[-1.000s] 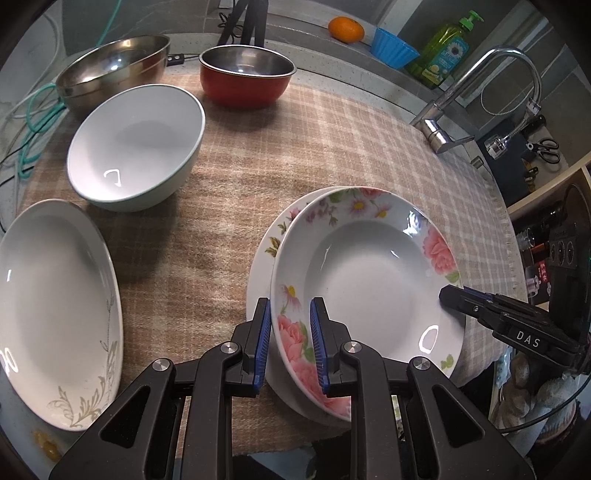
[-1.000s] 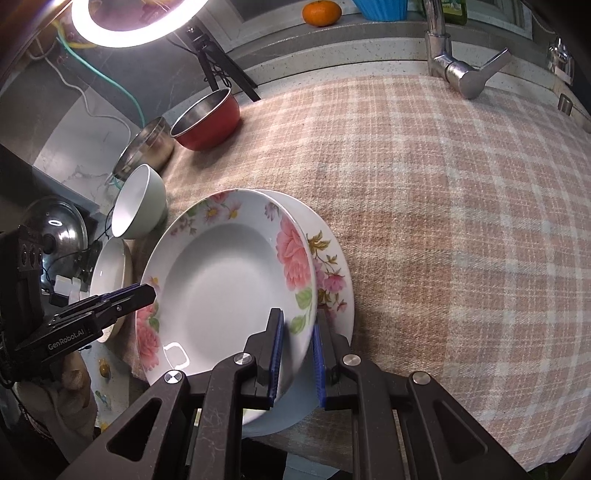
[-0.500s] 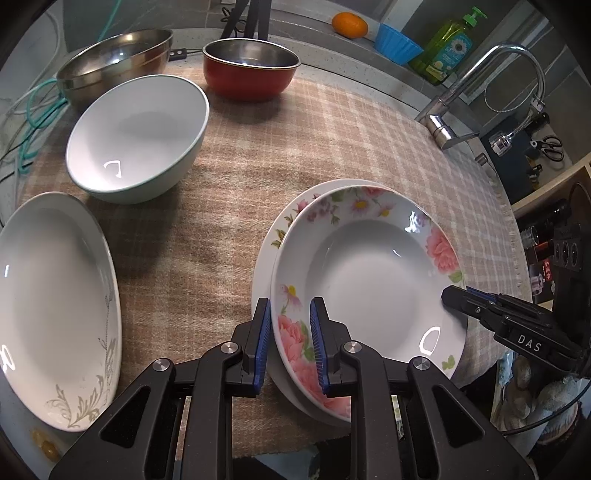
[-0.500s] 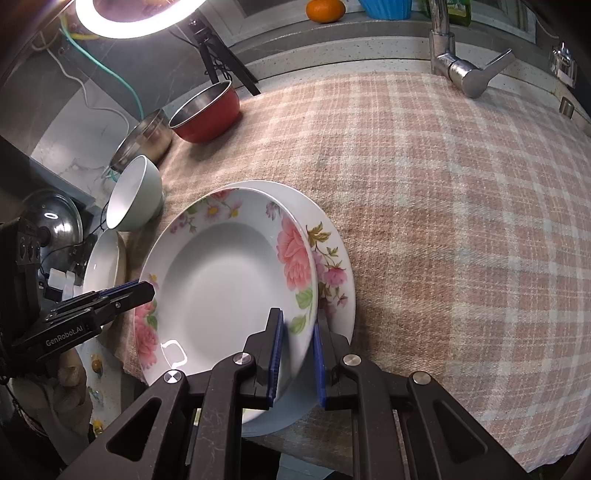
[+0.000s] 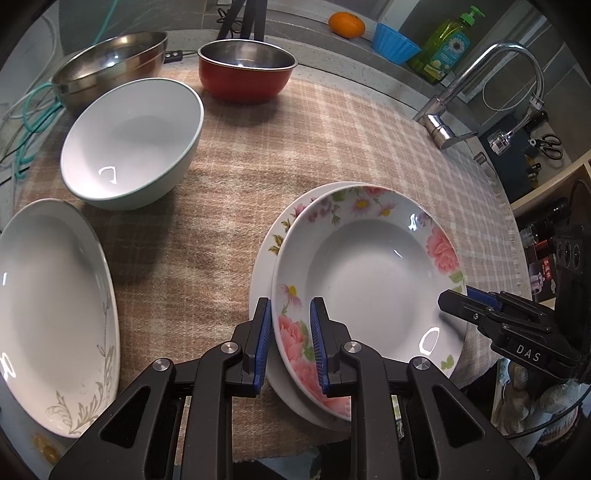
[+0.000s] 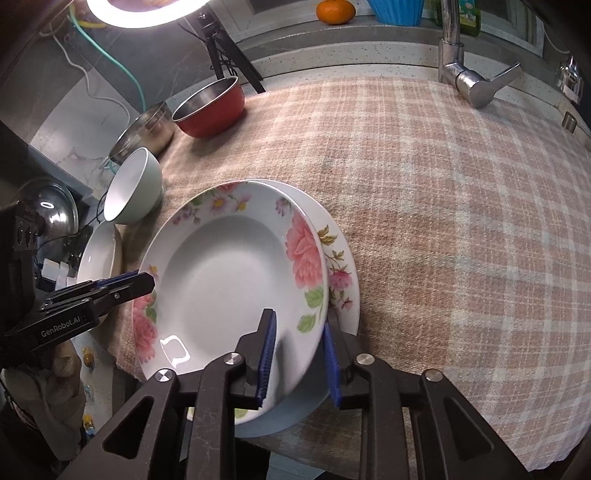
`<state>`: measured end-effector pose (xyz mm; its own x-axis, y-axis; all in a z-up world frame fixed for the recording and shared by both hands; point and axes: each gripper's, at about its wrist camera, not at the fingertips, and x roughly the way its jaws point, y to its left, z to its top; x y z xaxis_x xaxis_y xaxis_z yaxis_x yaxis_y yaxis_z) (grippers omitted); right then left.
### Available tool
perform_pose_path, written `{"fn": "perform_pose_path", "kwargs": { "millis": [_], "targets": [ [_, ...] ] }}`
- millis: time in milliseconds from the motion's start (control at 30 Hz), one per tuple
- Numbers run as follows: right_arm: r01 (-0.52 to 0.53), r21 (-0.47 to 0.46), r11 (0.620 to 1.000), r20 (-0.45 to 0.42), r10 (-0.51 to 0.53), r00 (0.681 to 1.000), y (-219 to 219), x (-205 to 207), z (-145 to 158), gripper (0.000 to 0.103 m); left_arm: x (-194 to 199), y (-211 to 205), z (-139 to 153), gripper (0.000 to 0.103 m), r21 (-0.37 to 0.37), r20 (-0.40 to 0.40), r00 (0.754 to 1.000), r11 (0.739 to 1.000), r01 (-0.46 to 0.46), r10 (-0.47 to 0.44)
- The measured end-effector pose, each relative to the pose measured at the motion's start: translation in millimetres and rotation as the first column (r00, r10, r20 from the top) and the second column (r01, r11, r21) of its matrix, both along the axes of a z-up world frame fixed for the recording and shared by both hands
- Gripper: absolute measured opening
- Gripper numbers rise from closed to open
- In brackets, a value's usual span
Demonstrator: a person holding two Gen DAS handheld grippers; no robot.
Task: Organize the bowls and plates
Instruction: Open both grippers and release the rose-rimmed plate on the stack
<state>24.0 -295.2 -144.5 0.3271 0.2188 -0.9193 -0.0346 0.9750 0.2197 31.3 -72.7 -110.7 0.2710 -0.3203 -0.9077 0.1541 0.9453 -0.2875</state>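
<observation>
A floral deep plate (image 5: 373, 266) (image 6: 229, 284) rests on a second floral plate (image 5: 273, 236) (image 6: 341, 266) on the checked cloth. My left gripper (image 5: 290, 339) straddles the top plate's near rim with its jaws parted, pads apart from the rim. My right gripper (image 6: 299, 358) straddles the opposite rim, jaws also parted. Each gripper shows in the other's view: the right gripper in the left wrist view (image 5: 476, 306), the left gripper in the right wrist view (image 6: 122, 286). A white bowl (image 5: 133, 140), a red bowl (image 5: 245, 70), a steel bowl (image 5: 110, 62) and a white oval plate (image 5: 48, 306) stand to the left.
A tap (image 5: 480, 85) stands at the cloth's far right, with a soap bottle (image 5: 447, 44), a blue cup (image 5: 393, 42) and an orange (image 5: 345, 24) on the ledge behind. The cloth's near edge (image 6: 406, 435) hangs over the counter. A tripod (image 6: 229, 55) stands behind the bowls.
Both grippers have opened: their jaws were pressed on the top floral plate's rim and now stand apart from it. The plate sits a little lower on the one beneath.
</observation>
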Motion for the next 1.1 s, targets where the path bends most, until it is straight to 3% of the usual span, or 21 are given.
{"fn": "perform_pose_path", "kwargs": {
  "millis": [667,767,900,1100],
  "targets": [
    [0.000,-0.026,1.000,0.014,0.000,1.000,-3,1,10,0.033,-1,3,5,0.019,0.005,0.025,1.000,1.000,0.011,-0.011],
    [0.011,-0.032,0.999,0.029,-0.010,1.000,-4,0,13,0.045,-3,4,9,0.020,0.007,0.035,0.999,1.000,0.009,-0.010],
    [0.021,-0.033,0.999,0.048,-0.019,0.999,-7,0,19,0.047,-4,8,11,0.032,0.001,0.032,0.999,1.000,0.001,-0.001],
    [0.024,-0.028,0.999,0.068,-0.022,0.997,-5,-1,26,0.052,-7,18,16,0.033,-0.017,0.035,0.999,0.999,-0.034,0.034]
  ]
}}
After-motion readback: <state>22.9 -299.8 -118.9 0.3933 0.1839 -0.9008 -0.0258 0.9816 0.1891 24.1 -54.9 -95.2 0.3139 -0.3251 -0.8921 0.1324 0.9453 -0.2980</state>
